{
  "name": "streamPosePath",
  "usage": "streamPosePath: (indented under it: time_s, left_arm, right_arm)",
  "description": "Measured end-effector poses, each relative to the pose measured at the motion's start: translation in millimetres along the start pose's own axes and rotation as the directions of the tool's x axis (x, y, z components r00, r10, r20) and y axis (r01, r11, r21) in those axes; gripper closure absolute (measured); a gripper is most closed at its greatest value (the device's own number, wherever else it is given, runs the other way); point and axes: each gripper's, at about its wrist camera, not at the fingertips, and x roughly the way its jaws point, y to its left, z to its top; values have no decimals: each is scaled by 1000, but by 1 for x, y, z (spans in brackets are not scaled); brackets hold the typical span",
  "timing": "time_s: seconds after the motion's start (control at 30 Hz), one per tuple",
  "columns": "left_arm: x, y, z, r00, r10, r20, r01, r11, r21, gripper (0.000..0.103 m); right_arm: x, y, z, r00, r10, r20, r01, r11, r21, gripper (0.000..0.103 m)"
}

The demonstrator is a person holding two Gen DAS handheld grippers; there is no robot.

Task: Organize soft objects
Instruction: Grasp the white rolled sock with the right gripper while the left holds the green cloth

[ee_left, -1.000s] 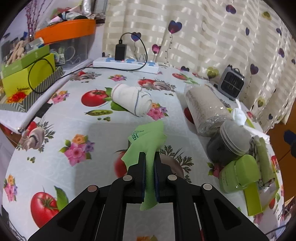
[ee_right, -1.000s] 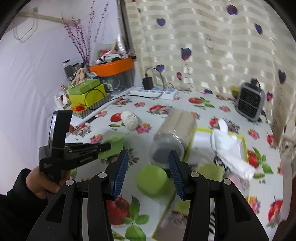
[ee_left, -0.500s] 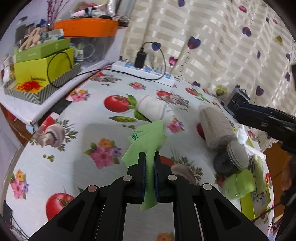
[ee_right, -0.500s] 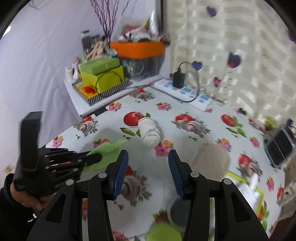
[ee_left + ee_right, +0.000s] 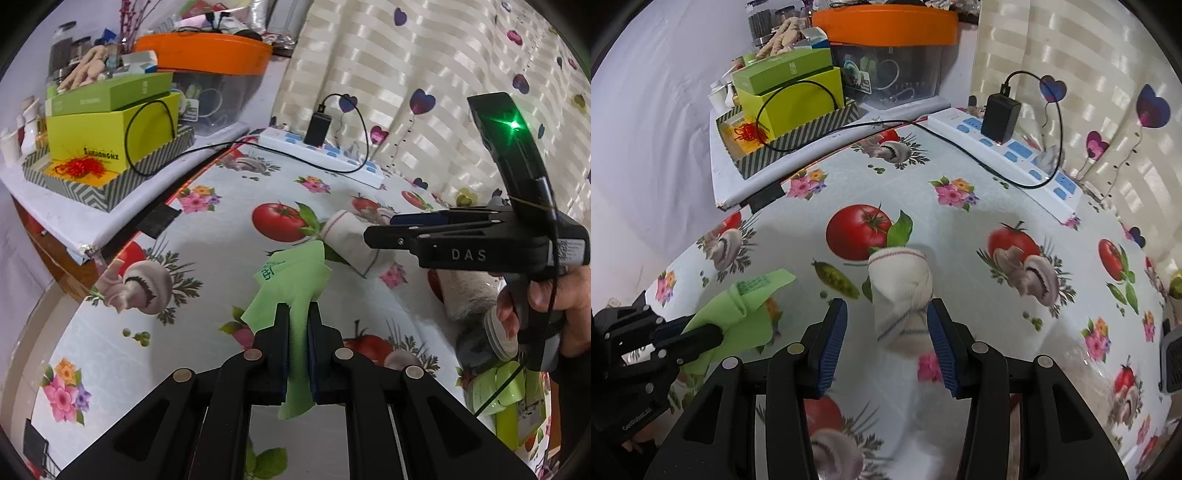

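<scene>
- The rolled white sock (image 5: 902, 291) lies on the table (image 5: 960, 236), its upper end on the leaf of a printed tomato (image 5: 858, 232).
- The right gripper (image 5: 887, 334) hovers over the near end of the sock with its jaws wide apart; the sock sits between the blue pads, close by the right pad, and I cannot tell whether that pad touches it.
- A hand (image 5: 546, 302) holds that gripper's handle, to the right of the sock in the left wrist view.
- Left of the sock, the left gripper (image 5: 299, 334) is clamped tight on a green cloth (image 5: 291, 291), which sticks out past the fingertips above the table.
- Beyond the sock, a white power strip (image 5: 1008, 155) lies along the curtain with a black charger (image 5: 1000, 117) plugged in; its cable loops across the table.
- Beyond the sock and to its left, a shelf carries green boxes (image 5: 792, 92) in a striped tray and an orange-lidded bin (image 5: 886, 44).
- Right of the sock in the left wrist view, a fuzzy grey roll (image 5: 469, 295) lies behind the hand.
</scene>
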Motion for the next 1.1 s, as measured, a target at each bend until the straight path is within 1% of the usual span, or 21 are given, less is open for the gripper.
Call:
streamPosePath:
  time_s: [0.13,0.2,0.4,0.47,0.53,0.57,0.7,0.73,0.77,0.83,0.97,1.1]
  left_arm:
    - [0,5,1,1000,5,2,-4,1000,-5,95]
    - [-1,5,1,1000,4,4,-4,1000,-1,95]
    - [-2,5,1,1000,-8,10,8,1000,5,95]
    - [0,5,1,1000,-11,7,11,1000,3,95]
    - [1,5,1,1000,-13,4,13,1000,2,95]
    - [1,5,1,1000,-14,4,14,1000,2,95]
    - [1,4,2,1000,-22,1,22,1000,1,95]
    - [1,4,2,1000,-24,1,24,1000,-1,95]
    - [1,5,3,1000,-25,2,25,1000,-2,95]
    - [0,6,3,1000,-26,5,26,1000,-8,95]
    - [-4,6,4,1000,-28,11,28,1000,-12,95]
    - [-14,1,5,999,-30,26,30,1000,-4,95]
  right_arm:
    - [12,3,8,999,9,-38,-10,1000,-27,56]
    - [14,5,9,999,-12,-40,10,999,-49,52]
    - [20,0,14,998,-31,-48,28,999,-45,52]
    - [25,1,16,996,-59,-60,54,996,-70,52]
    - [33,2,18,993,-80,-83,72,993,-96,47]
    - [37,1,20,991,-89,-97,79,992,-102,47]
    - [56,-5,19,978,-127,-167,114,990,-89,47]
    - [59,-7,18,974,-128,-185,116,990,-76,49]
    - [59,-8,17,975,-123,-187,114,992,-62,53]
    - [52,-11,15,981,-84,-174,82,996,-20,54]
    - [28,-7,10,990,-71,-121,73,997,6,55]
    - [-12,-2,-1,999,-30,-32,31,998,46,55]
